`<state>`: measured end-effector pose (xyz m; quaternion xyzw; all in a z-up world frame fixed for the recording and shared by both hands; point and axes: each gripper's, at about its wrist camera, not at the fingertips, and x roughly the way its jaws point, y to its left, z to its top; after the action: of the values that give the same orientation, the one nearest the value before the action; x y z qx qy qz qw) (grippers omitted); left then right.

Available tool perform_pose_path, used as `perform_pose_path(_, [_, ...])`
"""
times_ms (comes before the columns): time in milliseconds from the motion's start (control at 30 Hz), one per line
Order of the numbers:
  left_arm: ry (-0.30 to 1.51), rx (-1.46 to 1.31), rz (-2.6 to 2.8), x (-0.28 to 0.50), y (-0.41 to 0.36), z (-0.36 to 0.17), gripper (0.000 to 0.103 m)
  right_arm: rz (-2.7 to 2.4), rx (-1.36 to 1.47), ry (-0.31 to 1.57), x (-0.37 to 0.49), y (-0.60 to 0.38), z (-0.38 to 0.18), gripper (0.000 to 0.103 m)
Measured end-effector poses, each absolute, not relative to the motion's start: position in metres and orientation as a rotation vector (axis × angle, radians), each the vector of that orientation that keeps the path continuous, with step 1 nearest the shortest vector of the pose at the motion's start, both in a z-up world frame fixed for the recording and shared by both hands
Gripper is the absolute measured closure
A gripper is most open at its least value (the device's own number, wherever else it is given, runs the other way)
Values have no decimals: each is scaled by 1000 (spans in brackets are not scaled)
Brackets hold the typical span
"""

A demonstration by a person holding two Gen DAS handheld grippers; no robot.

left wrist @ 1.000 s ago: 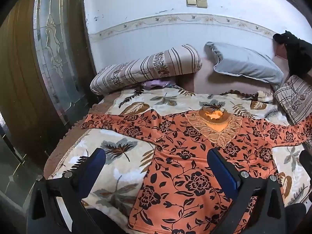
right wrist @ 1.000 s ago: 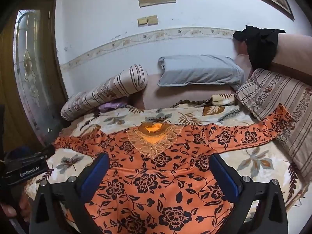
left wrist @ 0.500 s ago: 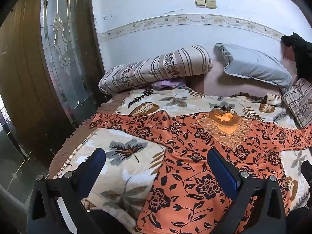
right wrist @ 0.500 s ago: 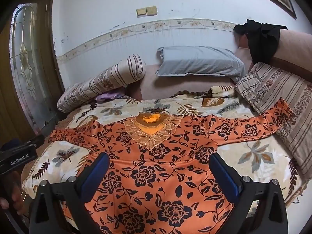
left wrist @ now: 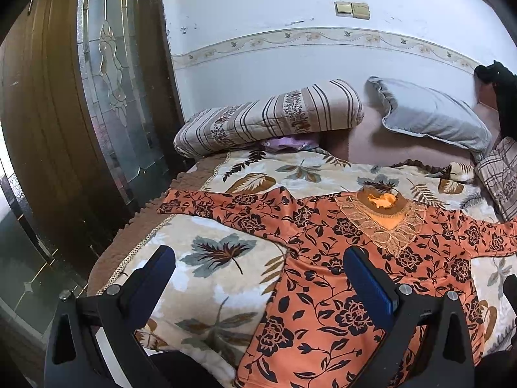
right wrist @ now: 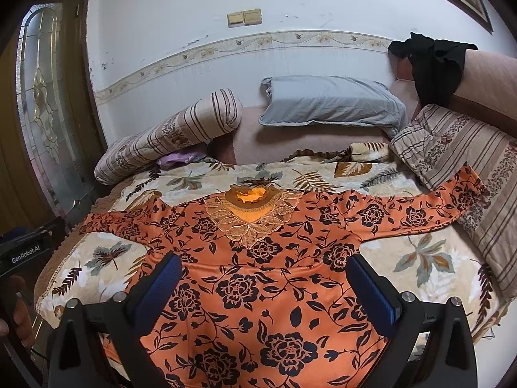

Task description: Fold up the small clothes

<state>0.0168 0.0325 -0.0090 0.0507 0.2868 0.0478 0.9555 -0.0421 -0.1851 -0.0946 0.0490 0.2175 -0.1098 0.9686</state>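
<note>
garment: an orange long-sleeved top with a black flower print and a lace collar (right wrist: 258, 274) lies face up and spread flat on the cream leaf-patterned bedspread (right wrist: 426, 258), neck toward the wall, hem toward the near edge of the bed.
progress: by my reading nothing is folded yet — both sleeves lie stretched out sideways and the body shows no crease line; every fold is left to do.
left tong: the left gripper (left wrist: 258, 271) hovers above the near left part of the bed, jaws spread wide, nothing between them.
right tong: the right gripper (right wrist: 261, 278) hangs over the lower body of the top, jaws also spread and empty.
left sleeve: its cuff (left wrist: 168, 202) ends close to the bed's scalloped brown side edge (left wrist: 142, 216), with a wood and patterned-glass door (left wrist: 106, 97) just beyond — little room to swing outward there.
right sleeve: its cuff (right wrist: 468, 187) rests up on a striped beige cushion (right wrist: 468, 161), so it is not flat.
open room: bare bedspread lies beside the body under each sleeve; a striped bolster (right wrist: 168, 135) and a grey-blue pillow (right wrist: 329, 103) sit well behind the collar.
</note>
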Motion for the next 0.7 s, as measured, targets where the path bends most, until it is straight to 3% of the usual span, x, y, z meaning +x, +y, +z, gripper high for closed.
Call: perform_pose_path(700, [585, 106, 105, 19, 36, -10, 0, -220, 115, 448, -41, -188, -100, 0])
